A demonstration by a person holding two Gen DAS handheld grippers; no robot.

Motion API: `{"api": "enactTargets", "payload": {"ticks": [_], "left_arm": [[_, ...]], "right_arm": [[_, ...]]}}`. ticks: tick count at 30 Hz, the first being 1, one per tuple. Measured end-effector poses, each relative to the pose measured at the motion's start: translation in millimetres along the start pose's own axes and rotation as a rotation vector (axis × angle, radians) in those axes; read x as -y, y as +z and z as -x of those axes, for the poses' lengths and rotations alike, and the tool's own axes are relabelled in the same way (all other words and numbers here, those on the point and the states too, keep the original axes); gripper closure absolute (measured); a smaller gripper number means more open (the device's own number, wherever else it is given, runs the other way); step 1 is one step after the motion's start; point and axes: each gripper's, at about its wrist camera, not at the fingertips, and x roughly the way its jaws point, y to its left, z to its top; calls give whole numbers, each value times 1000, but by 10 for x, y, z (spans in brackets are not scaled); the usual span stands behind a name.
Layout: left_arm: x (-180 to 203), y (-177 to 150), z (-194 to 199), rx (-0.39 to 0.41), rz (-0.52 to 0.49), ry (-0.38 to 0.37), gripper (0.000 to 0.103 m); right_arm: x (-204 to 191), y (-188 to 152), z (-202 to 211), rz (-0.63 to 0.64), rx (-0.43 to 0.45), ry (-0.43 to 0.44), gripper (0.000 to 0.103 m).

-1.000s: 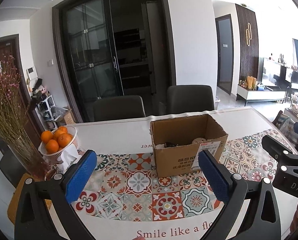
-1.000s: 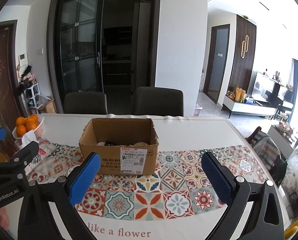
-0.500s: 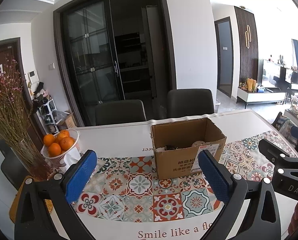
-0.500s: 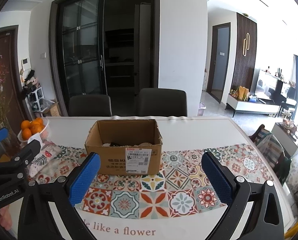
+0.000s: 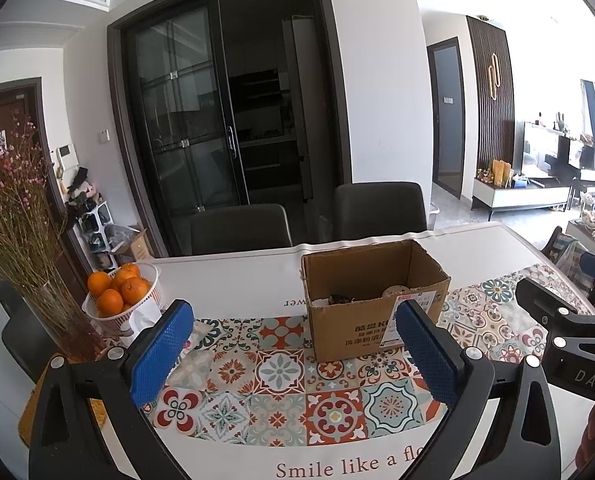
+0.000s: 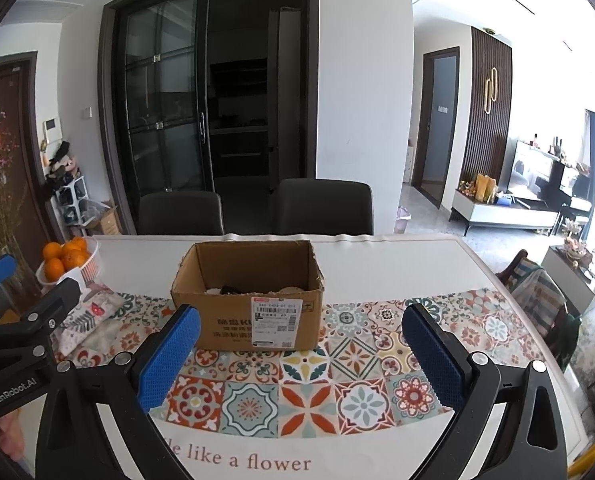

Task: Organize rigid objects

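An open cardboard box [image 5: 373, 308] stands on the patterned table runner [image 5: 281, 396]; it also shows in the right wrist view [image 6: 249, 300]. Inside it lie a dark object [image 6: 233, 290] and pale round items [image 5: 393, 290], mostly hidden by the box wall. My left gripper [image 5: 293, 352] is open and empty, held above the runner, short of the box. My right gripper [image 6: 299, 354] is open and empty, in front of the box. Each gripper shows at the edge of the other's view.
A white basket of oranges [image 5: 117, 292] and a tissue pack [image 6: 93, 316] sit at the left. A vase of dried flowers [image 5: 25, 248] stands at the far left. Two dark chairs [image 6: 249, 208] stand behind the table.
Both grippers have pulled back and risen slightly; the box looks smaller and farther away. Jaws stay open.
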Motion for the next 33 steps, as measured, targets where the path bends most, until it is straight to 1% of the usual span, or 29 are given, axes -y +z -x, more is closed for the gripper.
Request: {"api": "enactTargets", "payload": {"ticks": [33], "left_arm": [[18,26,30,13,0,-4,0]], "right_arm": [[-12,67,39,-1,17,6,2]]}}
